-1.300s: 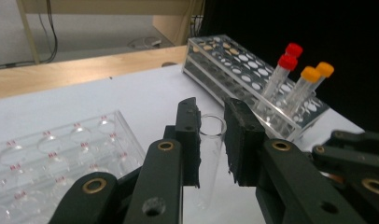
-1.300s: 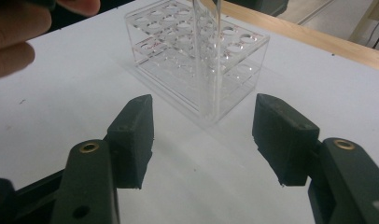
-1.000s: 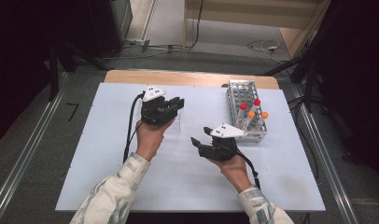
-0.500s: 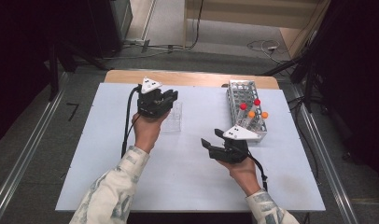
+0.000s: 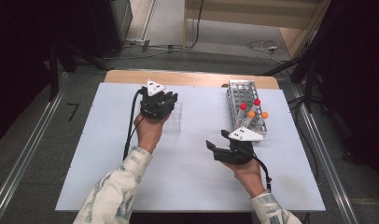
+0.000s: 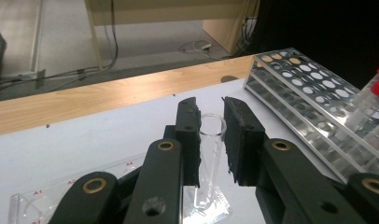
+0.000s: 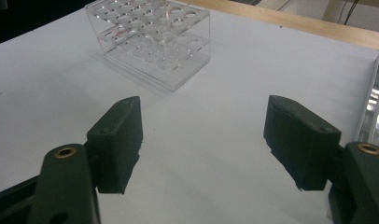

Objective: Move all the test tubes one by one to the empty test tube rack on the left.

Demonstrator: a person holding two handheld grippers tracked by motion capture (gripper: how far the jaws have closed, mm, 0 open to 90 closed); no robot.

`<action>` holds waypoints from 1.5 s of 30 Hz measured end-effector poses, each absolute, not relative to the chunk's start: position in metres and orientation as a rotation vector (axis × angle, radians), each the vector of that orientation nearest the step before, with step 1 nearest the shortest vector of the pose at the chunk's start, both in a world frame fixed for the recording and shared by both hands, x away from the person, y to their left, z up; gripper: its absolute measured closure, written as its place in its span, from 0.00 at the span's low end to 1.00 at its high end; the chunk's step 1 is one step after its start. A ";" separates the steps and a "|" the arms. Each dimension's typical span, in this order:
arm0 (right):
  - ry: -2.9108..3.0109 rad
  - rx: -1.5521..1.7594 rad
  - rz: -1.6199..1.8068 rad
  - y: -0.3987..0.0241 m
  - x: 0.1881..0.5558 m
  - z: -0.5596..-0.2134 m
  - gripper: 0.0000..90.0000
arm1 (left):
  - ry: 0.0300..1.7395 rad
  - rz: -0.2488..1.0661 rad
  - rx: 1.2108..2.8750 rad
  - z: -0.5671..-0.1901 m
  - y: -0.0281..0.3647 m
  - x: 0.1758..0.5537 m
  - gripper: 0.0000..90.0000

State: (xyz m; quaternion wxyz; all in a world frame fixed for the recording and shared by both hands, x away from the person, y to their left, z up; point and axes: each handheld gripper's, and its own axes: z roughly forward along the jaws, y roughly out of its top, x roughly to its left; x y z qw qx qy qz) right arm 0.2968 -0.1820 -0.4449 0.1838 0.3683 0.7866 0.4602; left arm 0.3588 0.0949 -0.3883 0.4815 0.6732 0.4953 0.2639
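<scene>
Clear empty tube (image 6: pixel 211 140), open-topped, upright, pinched between the jaws of left gripper (image 6: pixel 211 135), over clear acrylic rack (image 5: pixel 174 117) mid-table. Metal grid rack (image 5: pixel 243 100) at right, holding two red-capped tubes (image 5: pixel 249 105) and two orange-capped tubes (image 5: pixel 257 114) near its front end.

place: lab | signs: tube rack (image 5: pixel 246 107) with capped tubes (image 5: pixel 250 115) | clear rack (image 7: pixel 149 38) | white bench (image 5: pixel 192 177) | floor cables (image 5: pixel 169 45)

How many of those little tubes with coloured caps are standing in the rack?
4, in the rack at its near end: two red-capped, two orange-capped. Others may be hidden.
</scene>
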 end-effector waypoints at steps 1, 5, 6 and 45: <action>2.214 1.034 1.299 -0.183 0.297 -0.445 0.29 | 1.210 0.640 1.647 -0.390 0.095 0.359 0.85; 2.216 1.039 1.294 -0.184 0.297 -0.446 0.29 | 1.208 0.649 1.676 -0.399 0.090 0.359 0.85; 2.217 1.040 1.289 -0.184 0.297 -0.447 0.29 | 1.208 0.653 1.683 -0.401 0.089 0.359 0.85; 2.140 1.118 1.262 -0.221 0.295 -0.445 0.30 | 1.236 0.590 1.642 -0.435 0.117 0.306 0.22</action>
